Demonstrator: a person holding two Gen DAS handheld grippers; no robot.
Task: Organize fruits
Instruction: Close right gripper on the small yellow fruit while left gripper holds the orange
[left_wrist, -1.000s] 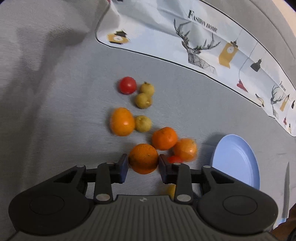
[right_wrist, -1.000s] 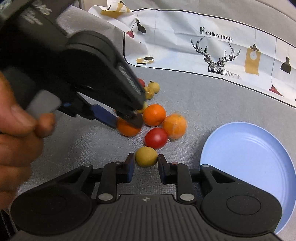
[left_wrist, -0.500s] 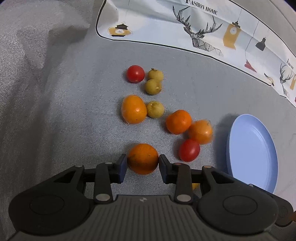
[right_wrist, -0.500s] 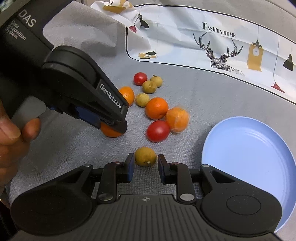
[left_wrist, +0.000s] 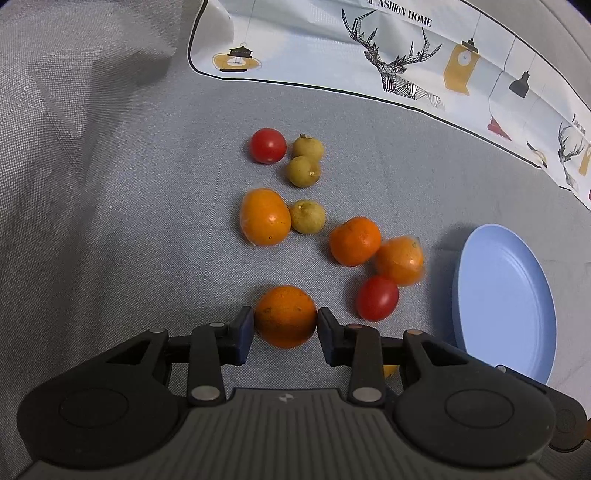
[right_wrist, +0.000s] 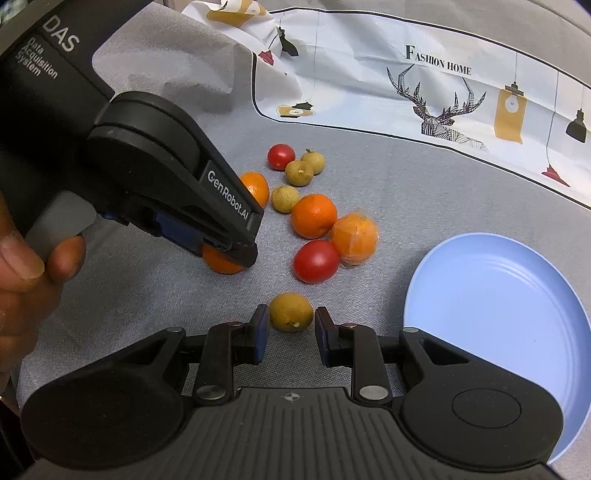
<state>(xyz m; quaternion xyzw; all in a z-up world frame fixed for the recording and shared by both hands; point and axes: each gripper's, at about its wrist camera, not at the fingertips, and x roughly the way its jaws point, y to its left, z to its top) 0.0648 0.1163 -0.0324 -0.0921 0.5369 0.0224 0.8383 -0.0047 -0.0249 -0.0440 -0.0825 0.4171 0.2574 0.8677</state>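
Nothing is sorted yet: the blue plate (right_wrist: 498, 332) at three o'clock sits bare. The left gripper (left_wrist: 285, 325) clamps an orange (left_wrist: 285, 316); the right gripper's (right_wrist: 288, 325) jaws bracket a small yellow-green fruit (right_wrist: 290, 312) with slight gaps, not gripping.

You have a grey cloth (left_wrist: 122, 206) under everything. On it lie five oranges (left_wrist: 264, 217), two tomatoes (left_wrist: 268, 145) and four small yellow-green fruits (left_wrist: 307, 216), loosely clustered. A blue plate (right_wrist: 498, 314) sits just right of them, and a printed sheet (right_wrist: 424, 85) lies behind.
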